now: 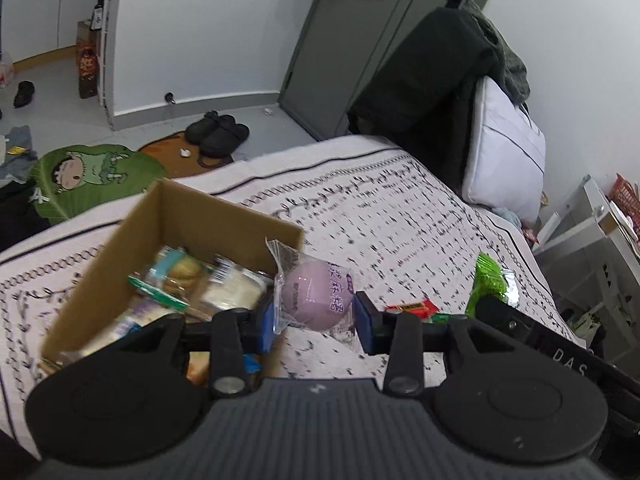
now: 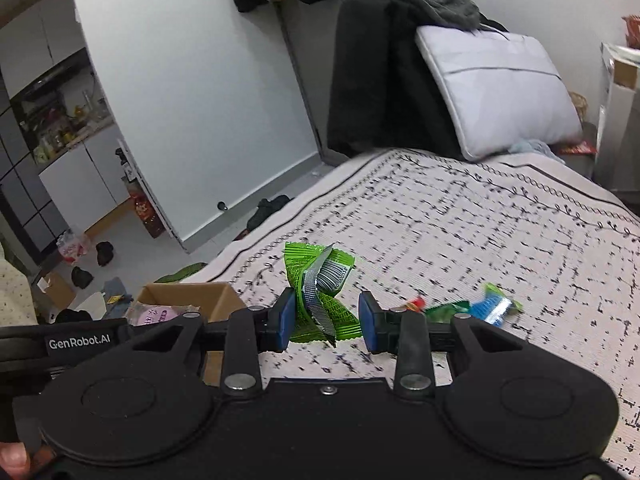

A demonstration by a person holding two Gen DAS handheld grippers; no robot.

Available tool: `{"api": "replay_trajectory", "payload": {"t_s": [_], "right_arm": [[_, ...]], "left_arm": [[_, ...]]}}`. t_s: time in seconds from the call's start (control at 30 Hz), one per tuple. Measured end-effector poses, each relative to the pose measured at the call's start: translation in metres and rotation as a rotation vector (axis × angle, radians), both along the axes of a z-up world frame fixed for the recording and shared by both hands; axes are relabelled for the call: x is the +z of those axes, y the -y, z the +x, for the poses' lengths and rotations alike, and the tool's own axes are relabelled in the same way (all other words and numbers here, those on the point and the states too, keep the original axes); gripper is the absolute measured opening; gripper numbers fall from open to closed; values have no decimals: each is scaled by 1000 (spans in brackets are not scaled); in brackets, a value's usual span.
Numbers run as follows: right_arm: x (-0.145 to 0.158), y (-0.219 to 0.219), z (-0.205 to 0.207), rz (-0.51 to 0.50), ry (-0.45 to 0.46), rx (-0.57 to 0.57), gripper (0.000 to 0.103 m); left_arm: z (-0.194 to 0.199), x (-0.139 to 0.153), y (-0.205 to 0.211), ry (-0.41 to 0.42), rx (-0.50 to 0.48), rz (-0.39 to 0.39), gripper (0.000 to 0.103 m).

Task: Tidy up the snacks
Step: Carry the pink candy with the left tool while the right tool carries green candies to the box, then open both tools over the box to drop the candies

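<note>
My left gripper (image 1: pixel 314 316) is shut on a round pink pastry in a clear wrapper (image 1: pixel 316 296), held above the bed at the right edge of an open cardboard box (image 1: pixel 224 216) with several wrapped snacks (image 1: pixel 200 284) inside. My right gripper (image 2: pixel 326 322) is shut on a crumpled green snack packet (image 2: pixel 320 292), lifted over the patterned bedspread (image 2: pixel 460 220). The green packet (image 1: pixel 490 280) also shows at the right of the left wrist view. The box (image 2: pixel 192 300) and pink pastry (image 2: pixel 154 314) show at the left of the right wrist view.
Small red, green and blue candy wrappers (image 2: pixel 468 308) lie on the bed to the right. A white pillow (image 2: pixel 496 88) and a dark coat (image 2: pixel 380 72) lie at the head of the bed. Slippers (image 1: pixel 218 132) and mats are on the floor.
</note>
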State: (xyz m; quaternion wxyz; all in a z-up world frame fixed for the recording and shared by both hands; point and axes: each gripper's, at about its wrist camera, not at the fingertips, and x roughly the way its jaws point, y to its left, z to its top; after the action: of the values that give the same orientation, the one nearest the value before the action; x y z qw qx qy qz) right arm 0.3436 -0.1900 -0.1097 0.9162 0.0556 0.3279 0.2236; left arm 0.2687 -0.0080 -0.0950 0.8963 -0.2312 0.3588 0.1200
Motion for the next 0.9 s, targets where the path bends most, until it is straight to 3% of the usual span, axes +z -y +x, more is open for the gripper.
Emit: {"api": "replay_trajectory", "payload": {"t_s": [0.17,0.3,0.57,0.9], "right_arm": [[5,-9,-7,9,37,6,33],[7,-17,-8,44,16,24,33],[8,-54,-17,20,64,99,33],[-4,-83,-19,-5,35,142,33]], "left_arm": [[-10,6,-14,13,25,4,39],[-16,7,-24,13,41,2,39],[-28,9,-49,11,79,-3,39],[-35,3,-81,10,138,-39,40]]}}
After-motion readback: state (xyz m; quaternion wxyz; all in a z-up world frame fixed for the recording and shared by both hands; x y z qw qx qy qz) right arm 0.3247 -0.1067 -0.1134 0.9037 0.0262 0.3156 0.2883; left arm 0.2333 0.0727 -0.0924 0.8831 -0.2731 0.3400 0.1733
